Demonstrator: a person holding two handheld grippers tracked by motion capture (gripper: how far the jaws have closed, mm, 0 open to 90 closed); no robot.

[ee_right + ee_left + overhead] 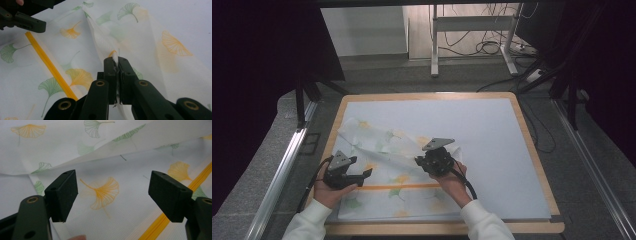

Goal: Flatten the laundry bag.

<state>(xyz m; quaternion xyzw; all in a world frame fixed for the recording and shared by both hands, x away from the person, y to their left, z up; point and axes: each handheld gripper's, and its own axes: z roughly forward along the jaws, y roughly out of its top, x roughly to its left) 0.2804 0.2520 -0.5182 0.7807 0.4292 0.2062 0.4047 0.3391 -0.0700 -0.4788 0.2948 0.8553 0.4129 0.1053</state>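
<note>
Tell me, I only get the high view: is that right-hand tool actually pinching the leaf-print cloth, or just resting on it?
Observer: Pinching. In the right gripper view, the right gripper has its jaws shut on a raised fold of the cloth.
Operator: And the left tool?
Observer: The left gripper stands wide open, nothing between its jaws; the cloth lies flat beyond them.
Operator: What is that orange line on the cloth?
Observer: A narrow ribbed orange stripe printed among ginkgo leaves in orange and green.
</note>
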